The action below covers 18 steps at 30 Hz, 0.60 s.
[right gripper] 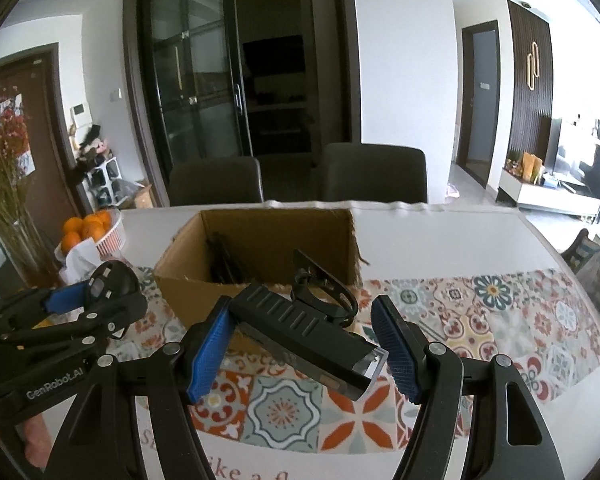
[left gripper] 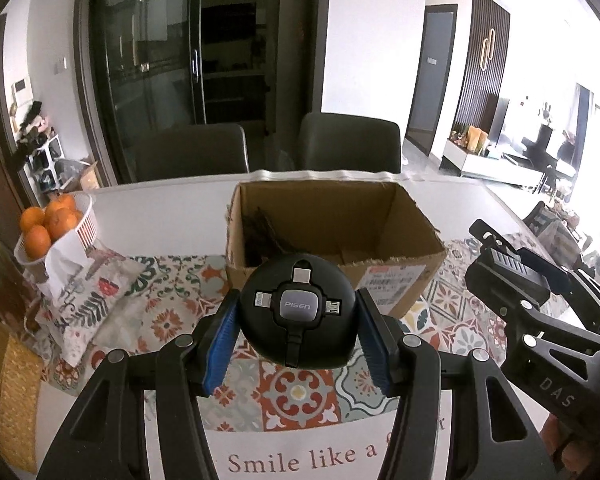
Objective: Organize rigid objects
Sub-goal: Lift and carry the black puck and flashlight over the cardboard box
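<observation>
My left gripper point(left gripper: 298, 334) is shut on a round black Pisen cable reel point(left gripper: 298, 312) and holds it above the patterned cloth, just in front of the open cardboard box point(left gripper: 396, 272). My right gripper point(right gripper: 304, 344) is shut on a black bike light point(right gripper: 304, 336) with a strap mount, held diagonally between the blue pads in front of the box point(right gripper: 188, 284). The box holds some dark thin items point(right gripper: 222, 260). The right gripper also shows in the left wrist view point(left gripper: 516, 268), and the left gripper with the reel in the right wrist view point(right gripper: 100, 288).
A white basket of oranges point(left gripper: 86, 224) stands at the table's far left beside a folded patterned cloth point(left gripper: 100, 300). A vase of dried flowers point(right gripper: 16, 236) stands at far left. Two dark chairs point(left gripper: 348, 144) stand behind the table.
</observation>
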Tool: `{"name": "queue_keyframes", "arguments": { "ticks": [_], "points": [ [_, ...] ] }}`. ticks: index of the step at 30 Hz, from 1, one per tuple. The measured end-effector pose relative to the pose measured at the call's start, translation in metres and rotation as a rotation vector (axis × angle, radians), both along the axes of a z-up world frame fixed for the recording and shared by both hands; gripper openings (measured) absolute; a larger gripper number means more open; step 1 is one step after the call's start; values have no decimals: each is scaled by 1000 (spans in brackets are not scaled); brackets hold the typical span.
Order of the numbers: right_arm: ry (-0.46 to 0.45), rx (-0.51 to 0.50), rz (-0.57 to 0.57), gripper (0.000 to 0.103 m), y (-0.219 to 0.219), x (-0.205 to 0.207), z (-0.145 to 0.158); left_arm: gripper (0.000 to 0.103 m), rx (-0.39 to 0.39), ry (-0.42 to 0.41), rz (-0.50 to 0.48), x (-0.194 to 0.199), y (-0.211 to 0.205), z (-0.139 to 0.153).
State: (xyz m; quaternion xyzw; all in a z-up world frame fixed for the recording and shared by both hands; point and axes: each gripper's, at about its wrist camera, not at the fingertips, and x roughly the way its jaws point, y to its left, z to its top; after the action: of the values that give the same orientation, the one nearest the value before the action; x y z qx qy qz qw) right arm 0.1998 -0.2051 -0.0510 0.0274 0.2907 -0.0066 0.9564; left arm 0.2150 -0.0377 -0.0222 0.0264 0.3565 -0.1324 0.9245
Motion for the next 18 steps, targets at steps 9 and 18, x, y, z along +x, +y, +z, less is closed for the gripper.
{"name": "queue_keyframes", "arguments": {
  "ticks": [9, 18],
  "points": [
    [-30, -2, 22, 70, 1, 19, 18, 55, -8, -40, -16, 16, -3, 17],
    [-26, -15, 33, 70, 1, 49, 27, 55, -12, -19, -21, 51, -8, 19]
  ]
}}
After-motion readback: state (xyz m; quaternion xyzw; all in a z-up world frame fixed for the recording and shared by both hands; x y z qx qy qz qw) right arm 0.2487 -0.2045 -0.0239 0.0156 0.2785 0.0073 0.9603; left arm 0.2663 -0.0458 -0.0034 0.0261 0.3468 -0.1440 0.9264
